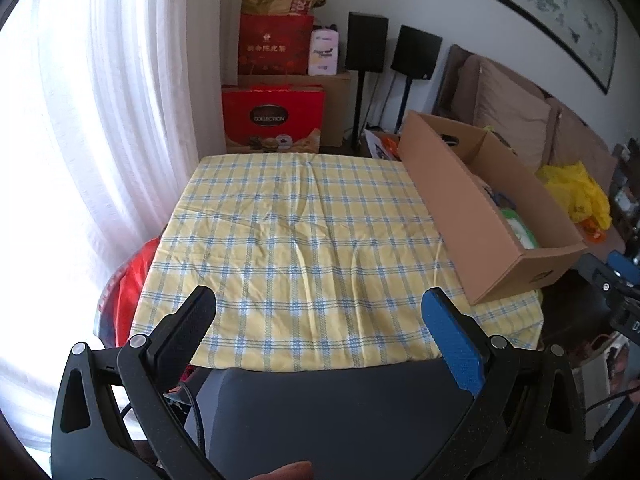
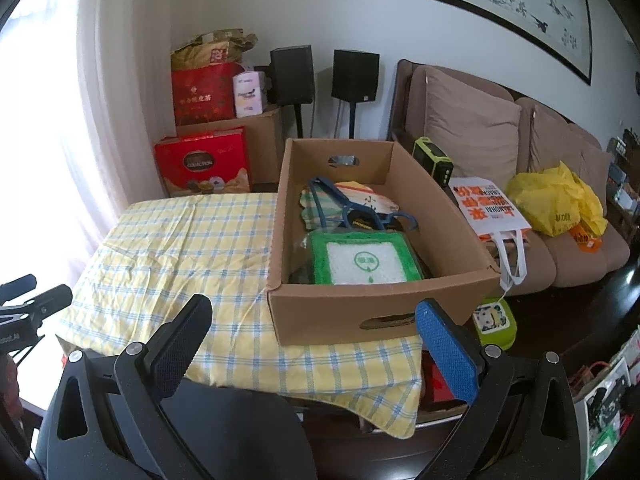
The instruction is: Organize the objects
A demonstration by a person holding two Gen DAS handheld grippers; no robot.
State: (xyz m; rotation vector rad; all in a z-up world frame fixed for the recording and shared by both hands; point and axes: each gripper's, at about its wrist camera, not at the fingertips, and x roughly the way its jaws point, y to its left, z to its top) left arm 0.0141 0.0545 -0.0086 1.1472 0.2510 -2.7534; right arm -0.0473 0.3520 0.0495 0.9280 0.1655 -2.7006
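Both grippers, left gripper (image 1: 320, 316) and right gripper (image 2: 314, 316), are held released and empty; items in the cardboard box (image 2: 340, 316) at the counter's right edge probably must be reached next.

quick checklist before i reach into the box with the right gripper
1. Right gripper open and empty: ok.
2. Left gripper open and empty: ok.
3. Cardboard box open-topped, standing on the checked tablecloth: ok.
4. Green-framed pack lies on top at the near end, reachable: ok.
5. Blue hanger clear of other items: cannot tell, it overlaps them.
6. Box fully supported at the table's right edge: cannot tell.
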